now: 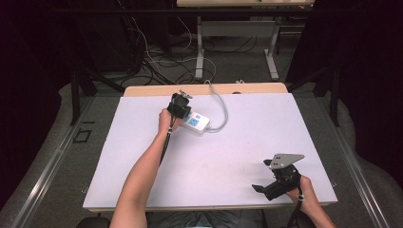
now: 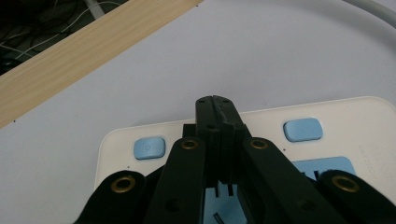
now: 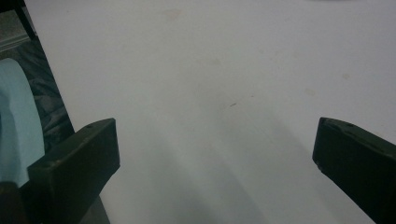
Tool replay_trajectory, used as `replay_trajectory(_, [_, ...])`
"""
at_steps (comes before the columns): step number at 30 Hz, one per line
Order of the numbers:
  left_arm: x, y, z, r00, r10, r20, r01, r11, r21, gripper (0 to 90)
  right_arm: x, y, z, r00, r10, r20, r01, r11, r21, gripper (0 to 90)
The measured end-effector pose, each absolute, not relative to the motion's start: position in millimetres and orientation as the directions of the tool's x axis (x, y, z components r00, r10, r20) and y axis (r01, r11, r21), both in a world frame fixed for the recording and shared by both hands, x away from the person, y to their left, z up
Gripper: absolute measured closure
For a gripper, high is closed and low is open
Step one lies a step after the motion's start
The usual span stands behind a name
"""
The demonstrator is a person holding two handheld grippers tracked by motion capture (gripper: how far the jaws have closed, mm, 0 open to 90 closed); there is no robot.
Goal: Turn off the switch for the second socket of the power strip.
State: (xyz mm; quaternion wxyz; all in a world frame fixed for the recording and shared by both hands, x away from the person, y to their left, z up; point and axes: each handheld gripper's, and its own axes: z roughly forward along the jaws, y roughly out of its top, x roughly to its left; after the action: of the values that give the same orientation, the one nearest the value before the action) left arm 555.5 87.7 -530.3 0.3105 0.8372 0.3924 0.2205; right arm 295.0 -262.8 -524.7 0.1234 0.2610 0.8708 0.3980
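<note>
1. Looking at the high view: left claw (image 1: 180, 105) sits over the near-left end of the white power strip (image 1: 197, 123), upper centre of the frame, on the tabletop (image 1: 214, 156). The strip's grey cord (image 1: 221, 107) loops off toward the far edge. Right claw (image 1: 268, 183) rests at lower right, well apart from the strip and carrying nothing.

2. Left gripper view: left claw (image 2: 215, 100) has its jaws pinched fully together, nothing between them, tip poised over the strip's (image 2: 355, 116) top face at frame centre. Left blue button (image 2: 149, 148) lies lower left of the tip, right blue button (image 2: 303, 129) lower right. The tip is between the two, on neither. Whether it touches the casing I can't tell.

3. My read: this is a button press with the closed tip. To do it well, shift sideways until the tip is centred on one button, then push straight down. An off-centre push may skid the strip, since nothing pins it.

4. Right gripper view: right claw (image 3: 215, 154) jaws stand wide apart over bare tabletop (image 3: 210, 70). It could come over to brace the strip's free end.
</note>
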Motion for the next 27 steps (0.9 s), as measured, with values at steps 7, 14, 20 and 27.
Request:
replay_trajectory(7, [555.5, 87.5, -530.7, 0.590, 0.798, 0.125, 0.521, -0.495, 0.695, 90.0, 294.7, -262.7, -524.7, -0.832, 0.555, -0.004, 0.360, 0.545, 0.758, 0.1])
replay_trajectory(14, [555.5, 87.5, -530.7, 0.589, 0.799, 0.125, 0.522, -0.493, 0.696, 90.0, 294.7, -262.9, -524.1, -0.833, 0.553, -0.003, 0.363, 0.551, 0.752, 0.1])
replay_trajectory(20, [555.4, 88.1, -530.6, 0.584, 0.803, 0.116, 0.527, -0.484, 0.698, 89.9, 294.6, -262.7, -524.0, -0.832, 0.554, -0.004, 0.363, 0.550, 0.752, 0.1])
replay_trajectory(27, [555.3, 90.5, -529.2, 0.586, 0.803, 0.107, 0.534, -0.482, 0.695, 86.9, 294.9, -262.9, -523.6, -0.834, 0.552, -0.004, 0.363, 0.554, 0.749, 0.1])
